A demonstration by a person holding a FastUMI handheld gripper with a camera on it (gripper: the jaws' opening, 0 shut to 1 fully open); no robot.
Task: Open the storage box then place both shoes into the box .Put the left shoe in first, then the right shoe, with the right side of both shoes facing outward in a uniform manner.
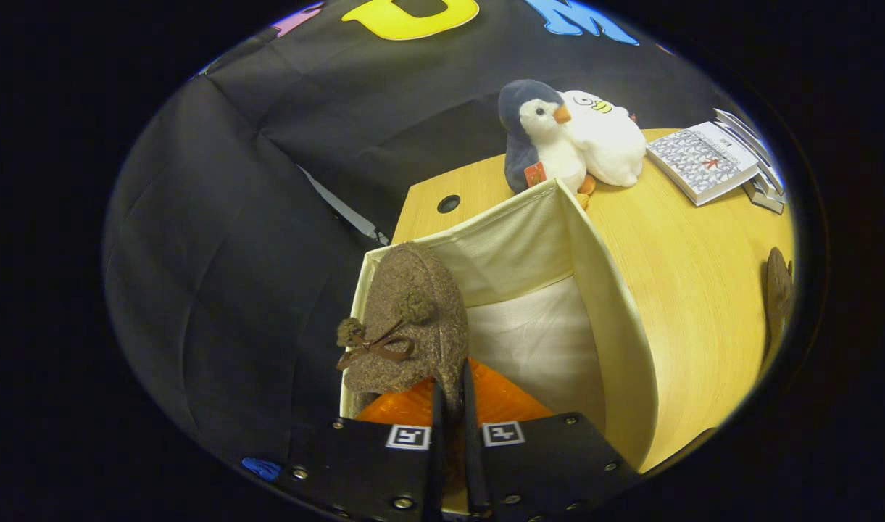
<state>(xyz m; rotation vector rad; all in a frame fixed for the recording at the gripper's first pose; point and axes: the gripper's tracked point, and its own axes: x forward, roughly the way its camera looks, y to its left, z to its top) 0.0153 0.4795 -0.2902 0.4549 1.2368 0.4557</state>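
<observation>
My gripper (451, 395) is shut on the rim of a brown felt shoe (407, 326) with a brown bow and pompoms. The shoe hangs toe-forward over the near left corner of the open cream fabric storage box (616, 319), partly inside it. An orange surface (507, 402) shows low in the box just behind the fingers. The box's pale lined inside lies beyond the shoe. A second brown shoe (777, 290) lies on the wooden table (696, 275) to the right of the box.
Two plush toys stand beyond the box: a grey-and-white penguin (540, 138) and a white one (607, 138). Books (703, 163) lie at the table's far right. A cable hole (448, 204) sits near the table's left edge. Black cloth wall lies left.
</observation>
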